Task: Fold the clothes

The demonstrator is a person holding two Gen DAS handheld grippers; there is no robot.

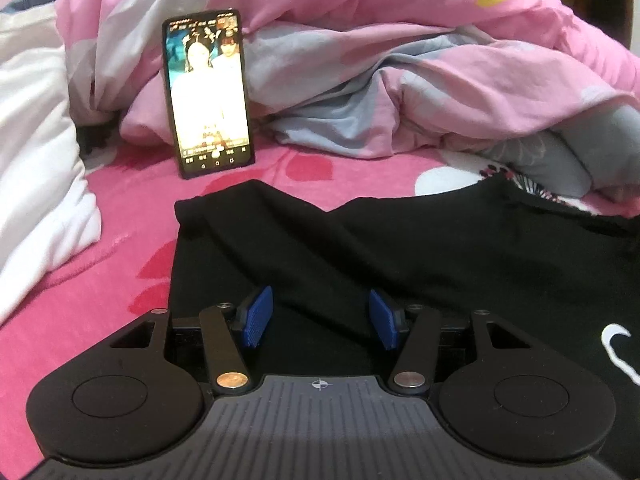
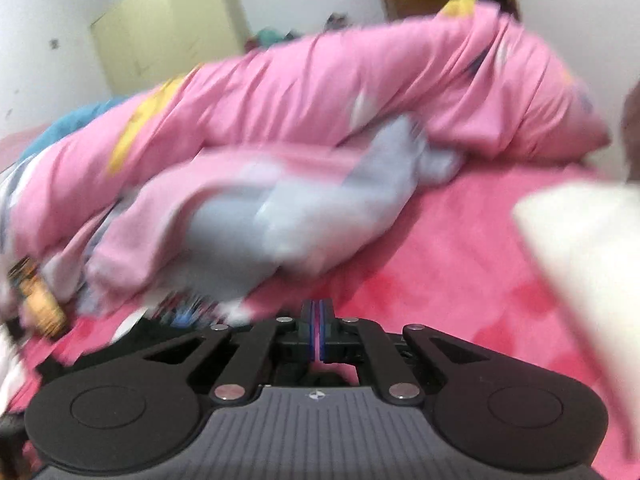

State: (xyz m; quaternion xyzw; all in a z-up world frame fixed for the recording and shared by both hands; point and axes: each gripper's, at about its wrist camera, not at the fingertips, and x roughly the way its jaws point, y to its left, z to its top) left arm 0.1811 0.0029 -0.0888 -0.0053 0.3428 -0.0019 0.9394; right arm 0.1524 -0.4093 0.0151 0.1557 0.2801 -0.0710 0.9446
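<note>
The left gripper (image 1: 320, 318) hung low over the black garment (image 1: 360, 248), its blue pads (image 1: 258, 316) standing apart with nothing pinched between them and dark cloth lying right beneath and ahead. That garment was spread on the pink bed sheet (image 1: 100, 240), one corner reaching forward toward a lit phone (image 1: 208, 92) propped upright against the rumpled pink duvet (image 1: 400, 60) beyond. On the other side, the right gripper (image 2: 319, 330) had its pads pressed together, and the view was so smeared I could not tell whether any cloth was caught in them; only pink sheet and a white fabric edge (image 2: 580, 232) off to its right showed. The risk, as I judged it: a bite taken mid-panel would bunch several layers and skew the fold, and a sweep forward could drag that corner into the phone and topple it. If the right gripper had missed its edge, the fold would go up one-handed and crooked.
</note>
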